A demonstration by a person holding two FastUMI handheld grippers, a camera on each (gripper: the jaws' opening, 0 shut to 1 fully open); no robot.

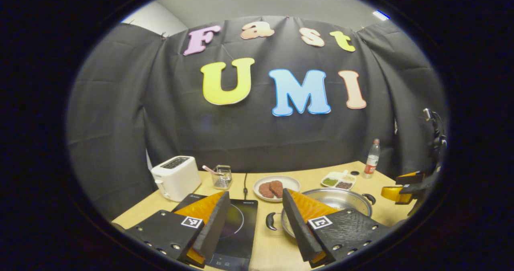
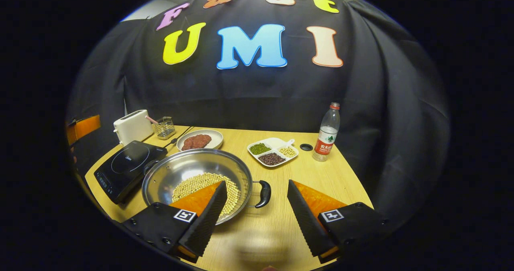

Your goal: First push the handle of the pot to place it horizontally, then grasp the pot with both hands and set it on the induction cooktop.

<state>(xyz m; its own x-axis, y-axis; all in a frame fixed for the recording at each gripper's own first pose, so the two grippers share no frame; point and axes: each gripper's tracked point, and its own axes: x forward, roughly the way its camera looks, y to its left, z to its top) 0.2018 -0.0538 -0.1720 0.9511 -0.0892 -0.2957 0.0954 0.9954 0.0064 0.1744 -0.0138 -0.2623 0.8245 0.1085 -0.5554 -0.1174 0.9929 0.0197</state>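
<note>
A steel pot (image 2: 188, 170) with soybeans (image 2: 200, 184) inside stands on the wooden table just right of the black induction cooktop (image 2: 124, 164). My right gripper (image 2: 256, 182) is open, hovering over the pot's near rim, and the pot's black right handle (image 2: 263, 193) lies between its fingers without touching them. In the left gripper view, the pot (image 1: 341, 198) sits right of the cooktop (image 1: 237, 223) with its left handle (image 1: 272, 221) facing the cooktop. My left gripper (image 1: 255, 194) is open above the gap between them. The right gripper (image 1: 405, 188) shows at the far right.
Behind the cooktop stand a white toaster (image 2: 132, 130) and a small wire basket (image 2: 164, 128). A plate of meat patties (image 2: 198, 140), a divided dish of beans (image 2: 273, 152), a black cap (image 2: 306, 147) and a water bottle (image 2: 327, 132) sit farther back. The table edge (image 2: 353, 186) is close on the right.
</note>
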